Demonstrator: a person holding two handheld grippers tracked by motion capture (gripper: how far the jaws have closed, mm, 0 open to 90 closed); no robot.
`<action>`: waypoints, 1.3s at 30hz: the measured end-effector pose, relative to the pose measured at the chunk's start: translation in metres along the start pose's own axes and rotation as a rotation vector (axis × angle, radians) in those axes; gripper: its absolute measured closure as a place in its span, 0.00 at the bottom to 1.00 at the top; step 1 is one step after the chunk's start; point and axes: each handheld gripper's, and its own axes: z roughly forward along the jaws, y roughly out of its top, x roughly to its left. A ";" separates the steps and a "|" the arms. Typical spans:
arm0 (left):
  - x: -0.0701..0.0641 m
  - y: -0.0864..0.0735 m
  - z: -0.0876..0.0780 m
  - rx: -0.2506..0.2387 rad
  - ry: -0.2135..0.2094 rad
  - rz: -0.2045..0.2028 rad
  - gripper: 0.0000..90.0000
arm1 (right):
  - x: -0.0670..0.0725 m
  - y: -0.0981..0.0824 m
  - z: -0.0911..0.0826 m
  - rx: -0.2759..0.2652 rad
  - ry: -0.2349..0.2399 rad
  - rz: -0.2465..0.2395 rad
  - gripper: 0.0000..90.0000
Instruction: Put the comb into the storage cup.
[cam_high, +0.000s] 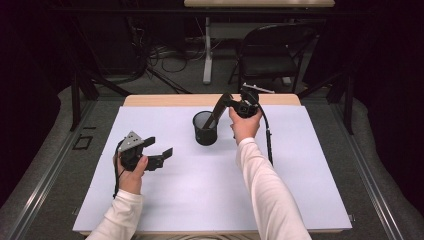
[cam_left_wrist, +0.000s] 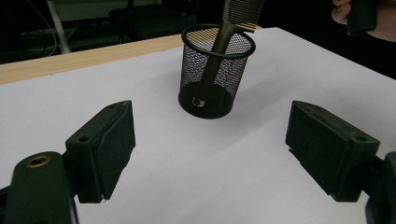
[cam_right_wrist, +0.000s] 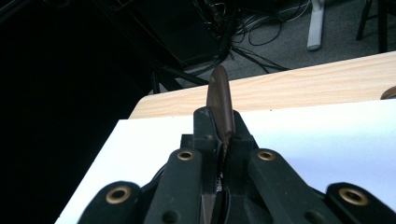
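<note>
Right gripper: upper centre of the high view, held in the person's right hand, which reaches in from the bottom right; jaws clenched on the toothed end of the comb.
Comb: dark brown, slanting — its handle end is down inside the cup, its toothed end up and to the right at the top edge of the left gripper view. In the right gripper view its brown spine stands up between the two closed jaws, in the middle of the frame.
Cup: black wire-mesh pen cup, upright on the white sheet, just left of the right hand in the high view; upper centre of the left gripper view. The comb's lower tip seems to sit on the cup's floor, though the mesh blurs that spot.
Left gripper: lower left of the high view, in the left hand, well apart from the cup; jaws released, standing wide with nothing between them — bare sheet shows in the gap.
Table: light wood, its far edge showing above the white sheet that covers most of it.
Chair: black folding chair, beyond the table at the upper right of the high view.
</note>
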 end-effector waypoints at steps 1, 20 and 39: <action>0.000 0.000 0.000 0.000 -0.001 0.000 0.18 | -0.001 0.000 0.000 0.000 -0.002 -0.001 0.96; 0.001 -0.001 0.001 0.008 0.001 -0.001 0.18 | -0.008 -0.001 -0.001 0.003 -0.026 0.002 0.83; 0.002 -0.002 0.002 0.014 0.001 -0.005 0.18 | -0.009 0.001 -0.007 0.005 -0.037 -0.035 0.55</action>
